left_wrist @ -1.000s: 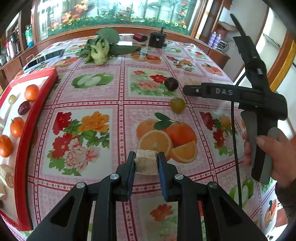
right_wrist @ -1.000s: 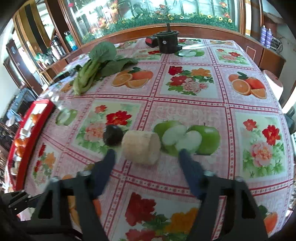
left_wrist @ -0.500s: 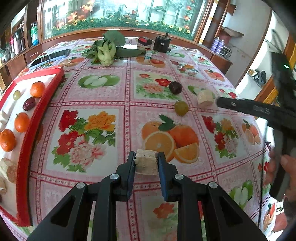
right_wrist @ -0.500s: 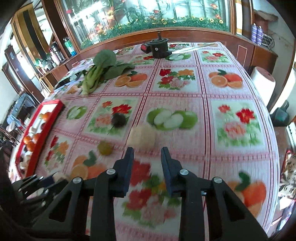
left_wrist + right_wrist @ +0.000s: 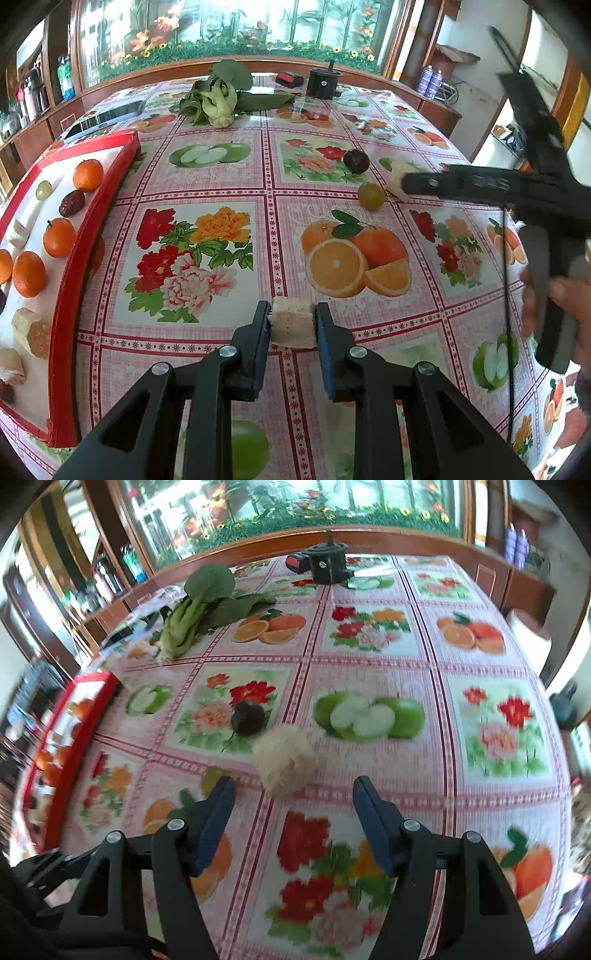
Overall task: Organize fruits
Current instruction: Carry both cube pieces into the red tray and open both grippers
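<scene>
Right wrist view: my right gripper (image 5: pixel 293 797) has reopened, approaching the pale chunk (image 5: pixel 286 762); left gripper (image 5: pixel 291 325) still clamps its cream piece (image 5: pixel 292 322).

Red tray (image 5: pixel 92 229), fruit-and-flower checked tablecloth (image 5: pixel 221 184)

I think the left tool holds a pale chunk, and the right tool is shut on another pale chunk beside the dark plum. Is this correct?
Not quite. The right tool is open, its fingers apart, with the pale chunk lying on the table just ahead, as the right wrist view shows. The left tool does hold a chunk, and the plum sits beside.
</scene>
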Available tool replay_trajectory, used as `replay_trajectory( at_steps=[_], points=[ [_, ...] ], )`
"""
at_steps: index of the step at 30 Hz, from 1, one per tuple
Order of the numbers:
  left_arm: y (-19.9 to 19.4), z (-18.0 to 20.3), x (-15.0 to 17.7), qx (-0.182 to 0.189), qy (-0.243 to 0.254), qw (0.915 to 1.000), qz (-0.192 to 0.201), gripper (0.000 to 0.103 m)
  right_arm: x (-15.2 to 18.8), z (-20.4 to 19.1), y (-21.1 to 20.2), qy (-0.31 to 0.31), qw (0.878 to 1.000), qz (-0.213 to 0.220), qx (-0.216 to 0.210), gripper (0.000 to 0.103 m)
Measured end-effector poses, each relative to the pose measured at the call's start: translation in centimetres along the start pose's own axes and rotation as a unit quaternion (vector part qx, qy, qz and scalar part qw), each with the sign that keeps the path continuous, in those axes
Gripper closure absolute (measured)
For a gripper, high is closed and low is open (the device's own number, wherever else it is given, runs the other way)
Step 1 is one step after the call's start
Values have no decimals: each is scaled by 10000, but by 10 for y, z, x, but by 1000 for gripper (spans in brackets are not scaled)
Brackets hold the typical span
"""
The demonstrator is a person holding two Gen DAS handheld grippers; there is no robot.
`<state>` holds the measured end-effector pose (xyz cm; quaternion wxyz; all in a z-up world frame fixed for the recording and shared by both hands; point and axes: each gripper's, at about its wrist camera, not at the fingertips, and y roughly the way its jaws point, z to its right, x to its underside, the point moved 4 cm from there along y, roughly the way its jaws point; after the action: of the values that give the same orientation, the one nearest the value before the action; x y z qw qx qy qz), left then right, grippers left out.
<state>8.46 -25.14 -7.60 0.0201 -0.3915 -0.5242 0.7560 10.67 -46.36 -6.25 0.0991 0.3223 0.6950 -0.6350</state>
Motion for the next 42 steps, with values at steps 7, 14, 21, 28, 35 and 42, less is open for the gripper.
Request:
replay_trajectory(
  at_steps=[7, 14, 21, 28, 35, 42],
  points=[
    [0, -1, 0, 0, -26, 10000, 33, 78, -7, -4, 22, -236, 9991, -253, 249, 61],
    [0, 1, 1, -109, -25, 9999, 129, 78, 1, -2, 4, -204, 9996, -160, 111, 62],
    [-1, 1, 2, -137, -57, 9998, 135, 79, 33, -10, -33, -124, 9997, -41, -192, 62],
    [-11, 1, 6, -108, 16, 9998, 150, 79, 72, -36, -50, -170, 9989, -173, -391, 62],
    [-29, -9, 6, -4, -18, 9998, 219, 79, 87, -73, -48, -316, 9979, -300, -486, 61],
    [-53, -40, 0, 27, -290, 9988, 403, 79, 70, -116, -46, -474, 9961, -224, -706, 61]
  ],
)
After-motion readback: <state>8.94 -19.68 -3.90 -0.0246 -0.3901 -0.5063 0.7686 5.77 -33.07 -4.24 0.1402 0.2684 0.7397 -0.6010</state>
